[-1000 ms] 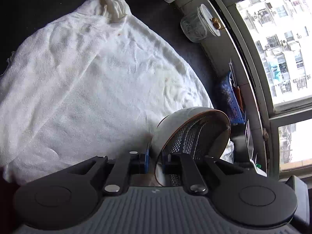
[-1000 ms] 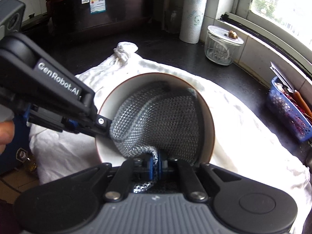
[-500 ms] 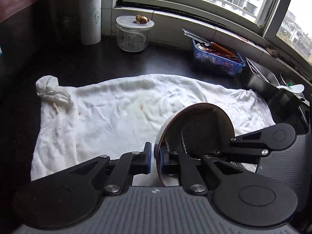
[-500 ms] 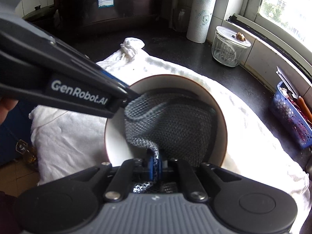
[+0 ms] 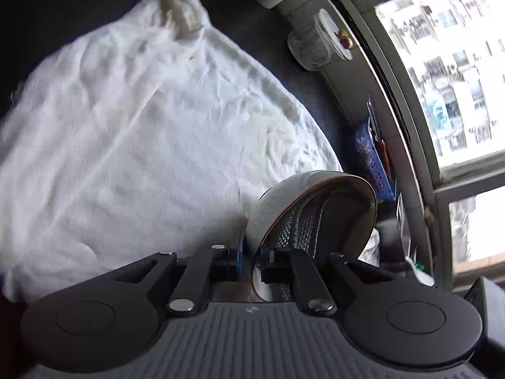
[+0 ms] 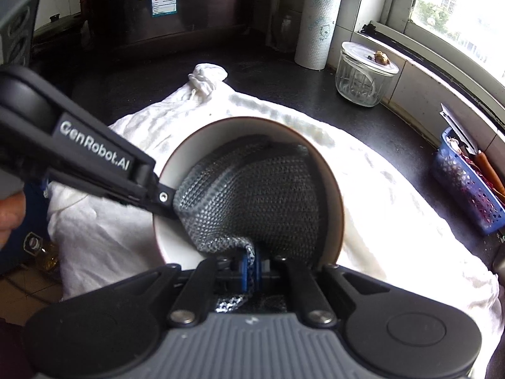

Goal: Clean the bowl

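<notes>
A towel lies spread on the surface, with the tilted bowl above it and a mesh scrubber inside. Behind the towel a paper roll stands left of a lidded jar; a basket sits at the right.

Daylight from the window blew out its panes while the counter stayed dim. I saw motion blur smearing the white towel, and fisheye distortion bent the edges.
</notes>
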